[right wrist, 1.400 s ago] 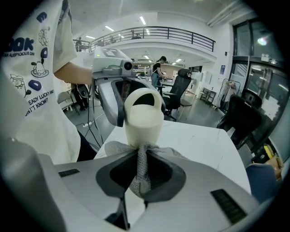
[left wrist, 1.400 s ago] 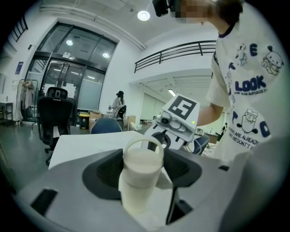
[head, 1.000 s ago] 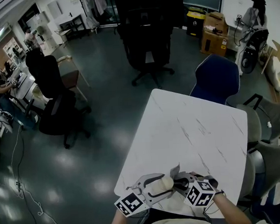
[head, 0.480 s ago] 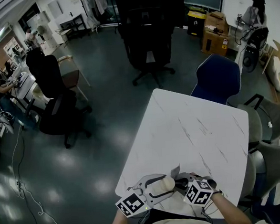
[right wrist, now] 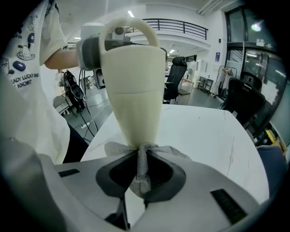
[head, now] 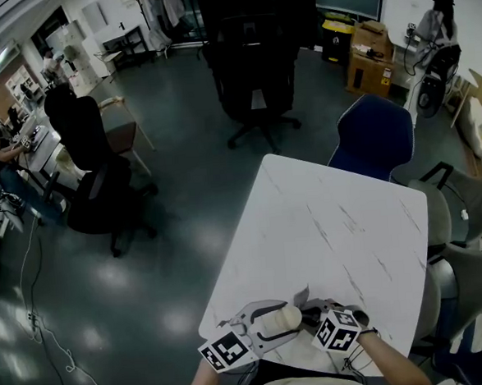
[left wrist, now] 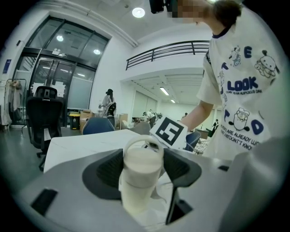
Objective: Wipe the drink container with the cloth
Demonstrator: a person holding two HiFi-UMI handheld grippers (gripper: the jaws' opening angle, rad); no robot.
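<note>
Flooring of dark, glossy grey [head: 184, 200] fills most of the head view, with a white, faintly streaked table [head: 334, 222] running up from the bottom edge. A black office chair [head: 254, 88] stands beyond the table's far end. A second black chair [head: 92, 181] sits well off to the left, a blue chair [head: 373, 137] is at the far right corner, and grey chairs [head: 460, 205] line the right side. Cardboard boxes [head: 369, 59] sit by the back wall. The person's printed white shirt [left wrist: 240, 90] fills the right of the left gripper view.

At the table's near edge, between the two tools, is the cream drink container [right wrist: 134, 86]. Both gripper views show it upright, long axis vertical, with the lid and its loop handle on top. Whether its base rests on the table cannot be made out.

The left gripper [left wrist: 145, 156] has its jaws closed against the container's upper part, one dark pad on each side. The right gripper's marker cube [left wrist: 168, 132] shows just behind it.

The right gripper [right wrist: 141, 158] has its jaws drawn narrow, pinching a bunched strip of grey mesh cloth [right wrist: 139, 181]. The cloth's free end fans out to both sides and touches the container's base.
</note>
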